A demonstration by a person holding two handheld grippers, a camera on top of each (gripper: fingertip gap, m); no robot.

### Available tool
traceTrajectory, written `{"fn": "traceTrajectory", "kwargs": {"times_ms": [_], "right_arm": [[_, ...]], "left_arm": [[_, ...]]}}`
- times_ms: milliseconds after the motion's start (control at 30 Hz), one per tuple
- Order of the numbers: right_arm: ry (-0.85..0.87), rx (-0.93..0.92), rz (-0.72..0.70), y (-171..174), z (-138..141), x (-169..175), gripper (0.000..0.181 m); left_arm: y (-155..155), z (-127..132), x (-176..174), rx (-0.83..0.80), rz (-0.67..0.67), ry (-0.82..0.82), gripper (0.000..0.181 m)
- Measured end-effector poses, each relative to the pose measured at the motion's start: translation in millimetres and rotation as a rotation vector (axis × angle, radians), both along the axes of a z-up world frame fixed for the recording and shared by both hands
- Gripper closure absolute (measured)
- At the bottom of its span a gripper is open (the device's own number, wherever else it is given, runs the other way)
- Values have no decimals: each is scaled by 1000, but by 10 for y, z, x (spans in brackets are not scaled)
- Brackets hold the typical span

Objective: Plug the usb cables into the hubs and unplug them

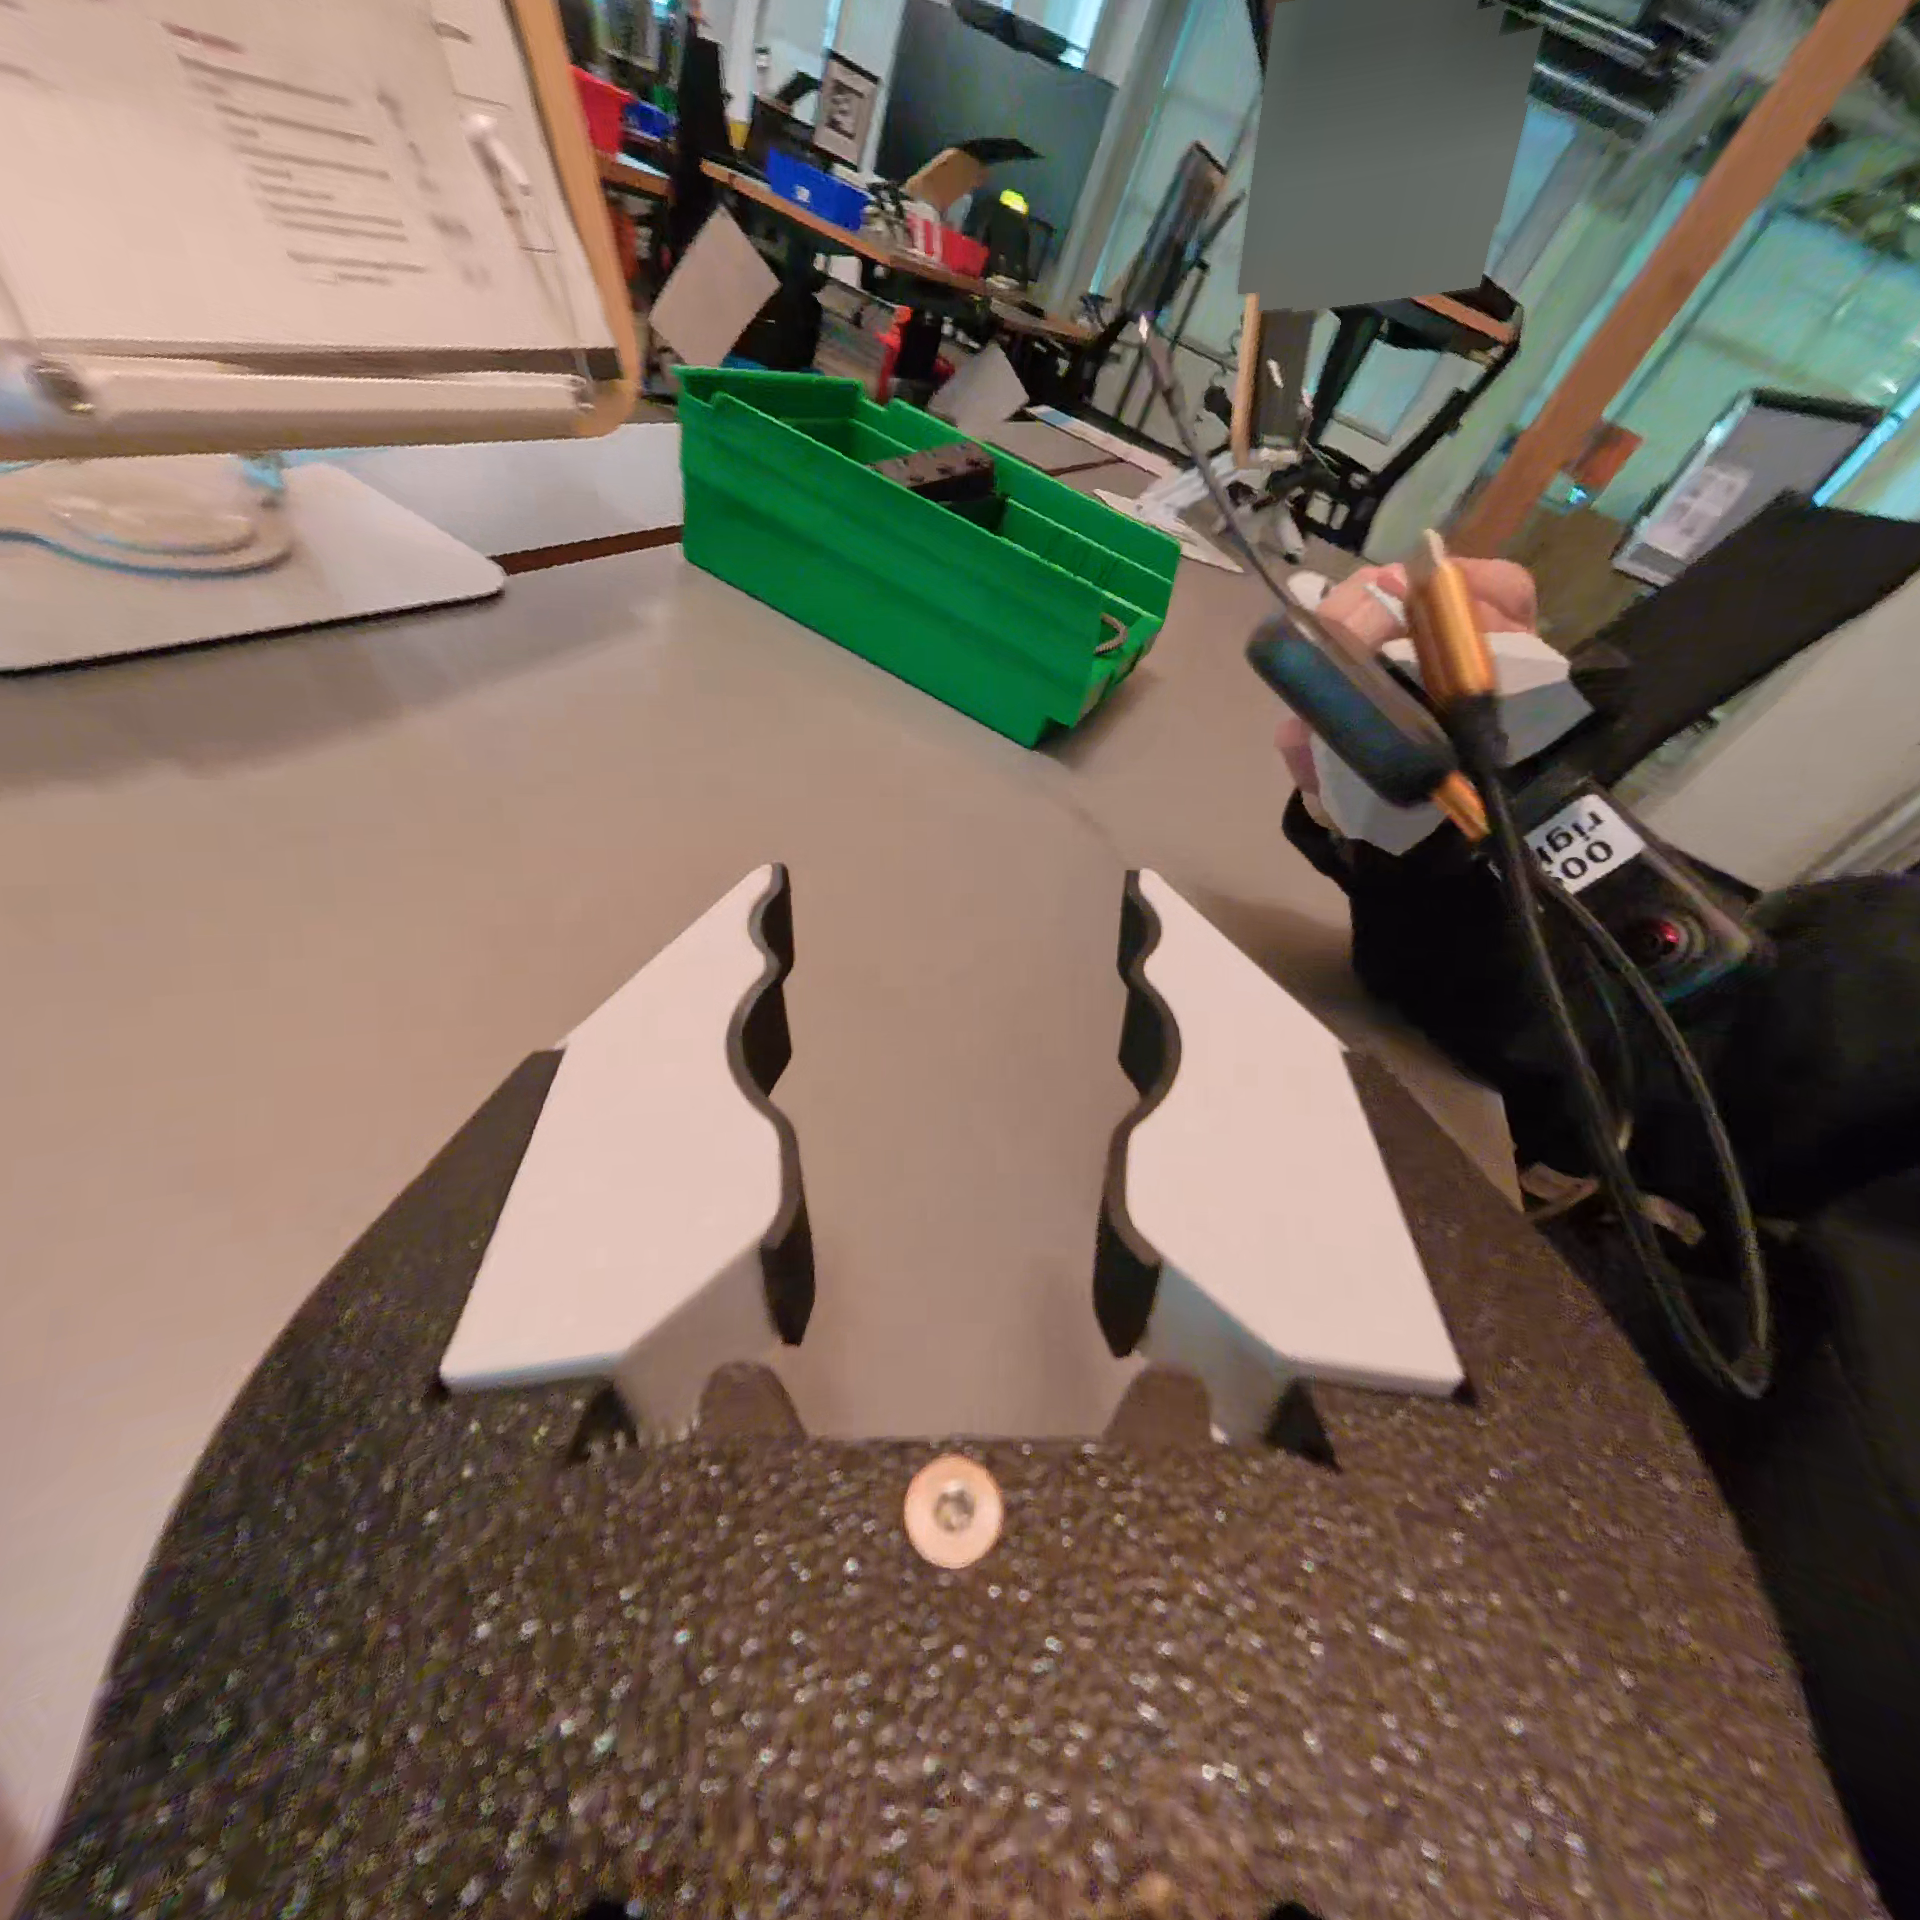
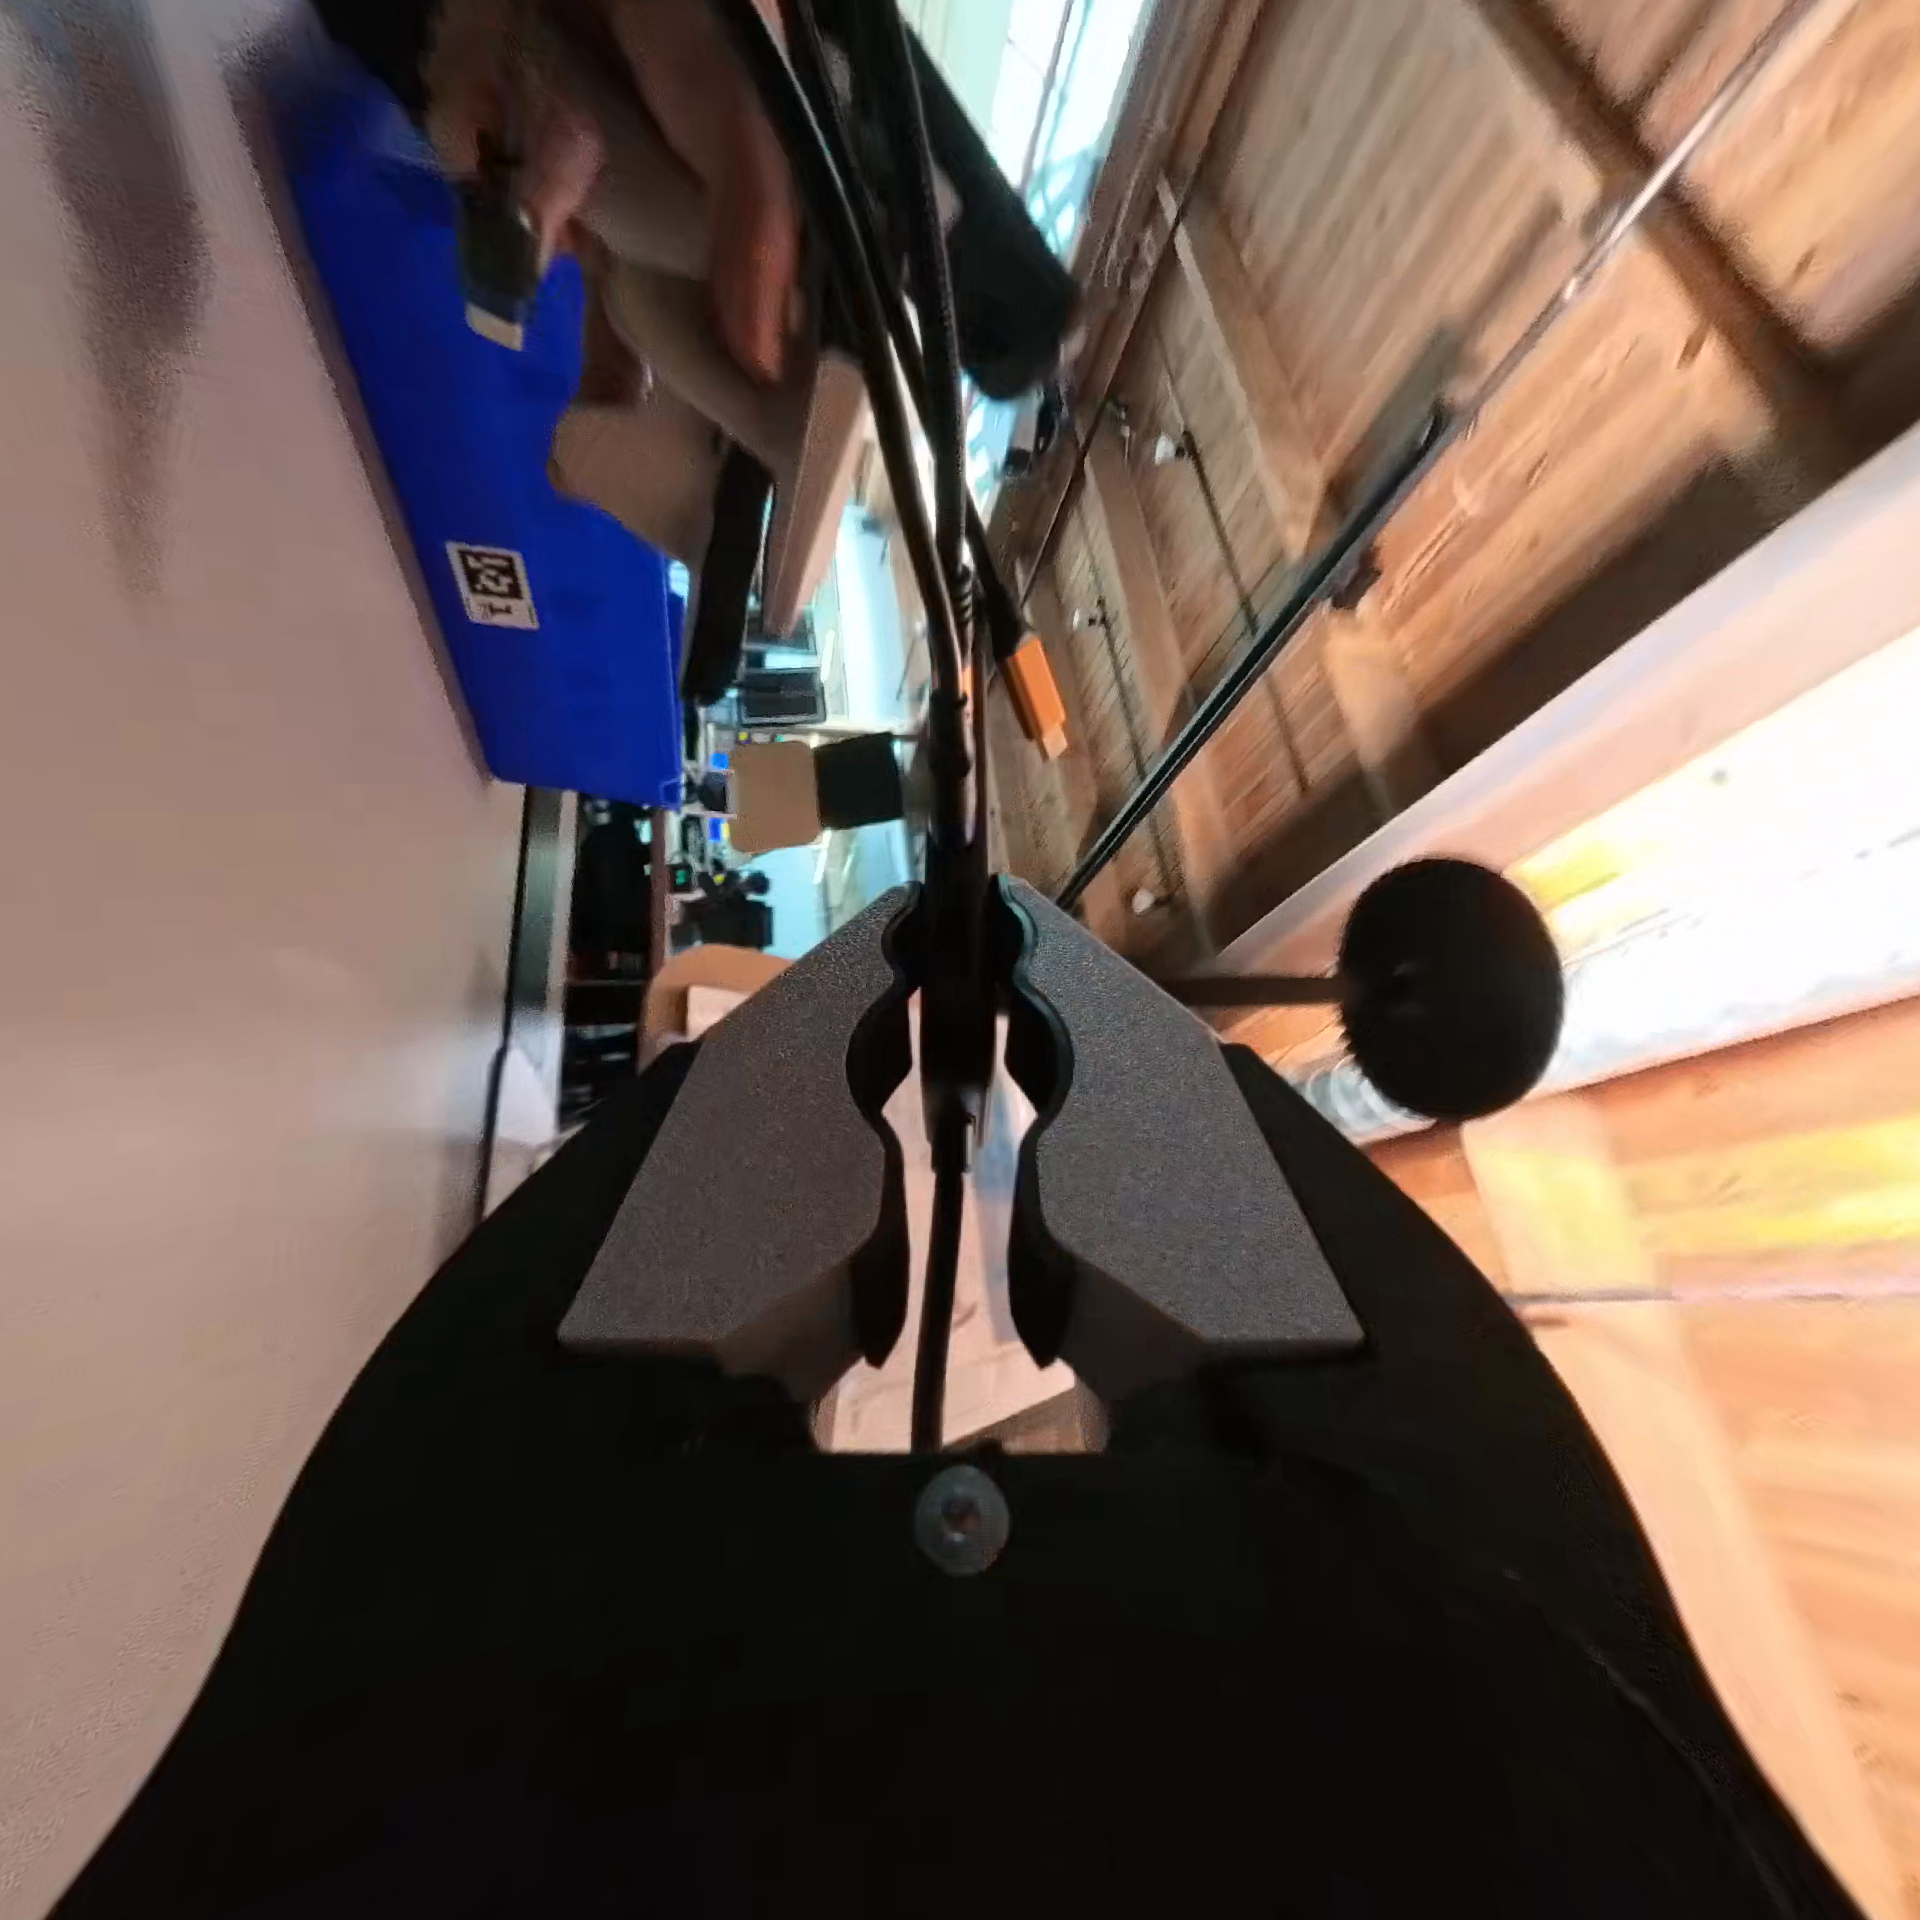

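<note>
My left gripper (image 1: 956,883) is open and empty, low over the grey table (image 1: 520,831). My right gripper (image 1: 1434,738) is at the right of the left wrist view, tipped on its side and shut on a black hub (image 1: 1340,717). A copper-coloured USB plug (image 1: 1444,623) lies against the hub, and a black cable (image 1: 1662,1143) loops down from it. In the right wrist view, the right gripper (image 2: 956,935) clamps the hub (image 2: 951,1018) edge-on, and an orange plug (image 2: 1034,691) hangs beyond. A person's hand (image 2: 727,208) holds a black USB plug (image 2: 499,260) farther off.
A green bin (image 1: 914,561) holding a black block (image 1: 935,478) stands mid-table. A paper stand (image 1: 260,208) on a white base (image 1: 208,582) is at the back left. The right wrist view shows a blue bin (image 2: 499,520) and a black fuzzy ball (image 2: 1449,987).
</note>
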State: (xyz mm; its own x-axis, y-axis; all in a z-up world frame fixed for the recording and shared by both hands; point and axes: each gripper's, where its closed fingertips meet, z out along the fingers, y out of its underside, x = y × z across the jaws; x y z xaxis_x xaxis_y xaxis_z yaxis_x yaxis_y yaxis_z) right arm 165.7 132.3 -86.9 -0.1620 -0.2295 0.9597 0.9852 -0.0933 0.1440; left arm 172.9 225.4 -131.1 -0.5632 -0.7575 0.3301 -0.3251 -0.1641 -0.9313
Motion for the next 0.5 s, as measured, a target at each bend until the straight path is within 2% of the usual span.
{"fn": "traceTrajectory", "kwargs": {"times_ms": [100, 167, 267, 333, 400, 433, 500], "right_arm": [[36, -45, 33, 66, -118, -67, 172], [55, -50, 36, 66, -139, -26, 172], [207, -24, 84, 31, -78, 31, 172], [279, -29, 90, 10, -75, 106, 172], [326, -31, 106, -17, -77, 143, 171], [358, -44, 113, -18, -100, 158, 171], [357, -60, 110, -7, -147, 176, 172]], "left_arm": [[-176, -6, 1, 21, -96, -47, 117], [-148, -51, 73, 71, -77, -57, 116], [-72, -38, 148, 110, -48, -83, 119], [294, -3, 322, 198, 161, -92, 122], [526, 227, 360, 187, 271, -169, 124], [522, 371, 334, 143, 266, -214, 125], [228, 501, 195, 76, 85, -240, 129]]}}
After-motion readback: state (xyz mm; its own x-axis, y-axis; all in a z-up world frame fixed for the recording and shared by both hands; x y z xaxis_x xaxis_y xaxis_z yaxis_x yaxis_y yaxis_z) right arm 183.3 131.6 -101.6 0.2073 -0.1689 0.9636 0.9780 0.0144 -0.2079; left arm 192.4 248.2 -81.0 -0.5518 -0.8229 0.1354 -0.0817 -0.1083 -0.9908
